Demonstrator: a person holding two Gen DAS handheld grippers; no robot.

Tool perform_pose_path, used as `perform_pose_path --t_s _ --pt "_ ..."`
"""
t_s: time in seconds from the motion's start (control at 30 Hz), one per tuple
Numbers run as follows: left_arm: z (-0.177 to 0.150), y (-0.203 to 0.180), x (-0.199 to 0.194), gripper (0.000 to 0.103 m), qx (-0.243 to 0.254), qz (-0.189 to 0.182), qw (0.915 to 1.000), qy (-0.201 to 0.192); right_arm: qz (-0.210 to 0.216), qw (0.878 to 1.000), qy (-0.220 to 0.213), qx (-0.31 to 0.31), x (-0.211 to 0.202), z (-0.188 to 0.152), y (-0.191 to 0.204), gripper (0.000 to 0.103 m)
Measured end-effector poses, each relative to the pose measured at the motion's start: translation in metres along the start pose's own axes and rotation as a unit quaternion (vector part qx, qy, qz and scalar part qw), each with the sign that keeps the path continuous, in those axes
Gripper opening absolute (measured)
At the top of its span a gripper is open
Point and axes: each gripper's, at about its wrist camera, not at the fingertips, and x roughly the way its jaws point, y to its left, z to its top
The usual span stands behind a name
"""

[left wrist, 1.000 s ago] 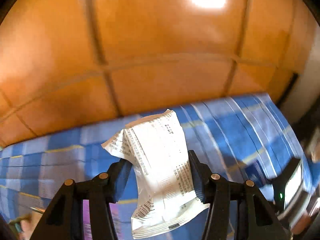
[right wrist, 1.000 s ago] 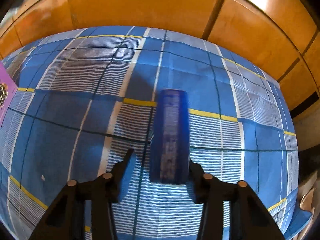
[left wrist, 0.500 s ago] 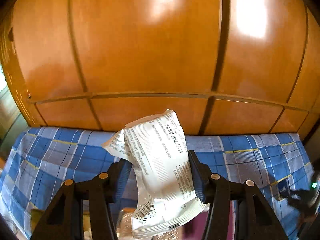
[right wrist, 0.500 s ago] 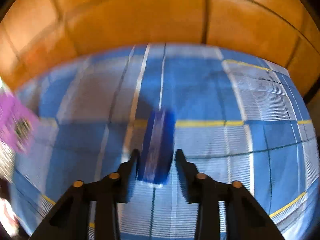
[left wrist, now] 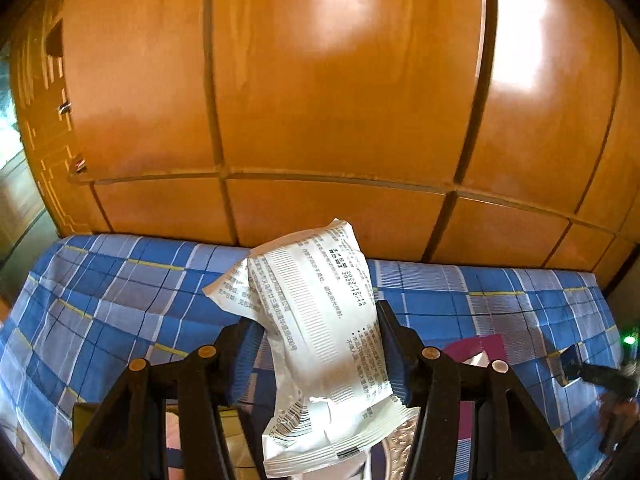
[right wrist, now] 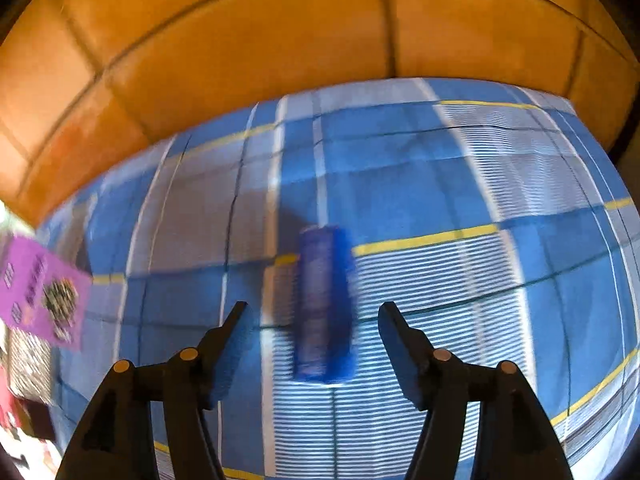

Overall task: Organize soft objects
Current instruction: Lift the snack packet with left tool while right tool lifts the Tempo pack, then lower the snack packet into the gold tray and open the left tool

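Bare checked cloth [right wrist: 460,168] is lying open across the centre and right of the right view; a purple packet [right wrist: 40,288] is crowding its left edge, wooden panelling [right wrist: 280,40] walling off the top.

The white packet [left wrist: 320,320] looks like crinkly, shiny plastic. The checked blue cloth [right wrist: 440,184] is soft and matt. The wood panels [left wrist: 340,80] behind are smooth and glossy. The claw fingers [right wrist: 404,344] are matt black plastic.

Blue plaid cloth [left wrist: 120,300] with yellow and white lines covers the surface ahead of me. Glossy orange-brown wooden panels [left wrist: 340,100] rise directly behind it, split by dark seams, with two bright glare patches. Small green light [left wrist: 629,339] at the far right edge, next to dark, blurred gear.
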Motion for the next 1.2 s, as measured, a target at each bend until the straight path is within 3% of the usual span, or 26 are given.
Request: perform_pose_path --t_s 0.07,0.1,0.13,0.17,0.2,0.43,0.7,0.9,1.2 --pt "-0.004 0.009 -0.002 0.055 -0.01 0.001 0.9999 0.0 -0.024 0.999 0.011 -0.029 0.008 -0.004 0.013 0.066" --pt "-0.007 0.016 -0.004 0.055 -0.02 0.002 0.9998 0.001 -0.035 0.999 0.011 -0.039 0.012 -0.003 0.015 0.058" --pt "-0.01 0.022 -0.006 0.055 -0.026 0.003 0.9997 0.002 -0.048 0.997 0.01 -0.051 0.013 -0.004 0.02 0.038" --pt "-0.014 0.029 -0.008 0.055 -0.034 0.005 0.9994 0.002 -0.058 0.996 0.009 -0.063 0.014 -0.006 0.024 0.028" --pt "-0.019 0.037 -0.01 0.055 -0.041 0.009 0.9991 0.003 -0.061 0.996 0.01 -0.066 0.014 -0.007 0.026 0.025" --pt "-0.062 0.091 -0.023 0.055 -0.08 0.058 0.9951 0.013 -0.107 0.986 0.016 -0.124 0.017 -0.017 0.038 0.024" --pt "-0.135 0.135 -0.054 0.056 -0.085 0.127 0.9882 0.007 -0.133 0.985 0.019 -0.112 0.02 -0.017 0.033 0.024" --pt "-0.184 0.158 -0.071 0.056 -0.094 0.153 0.9837 0.017 -0.15 0.981 0.027 -0.119 0.02 -0.023 0.041 0.024" --pt "-0.226 0.178 -0.077 0.056 -0.119 0.156 0.9799 0.037 -0.158 0.979 0.043 -0.12 0.021 -0.031 0.07 0.023"
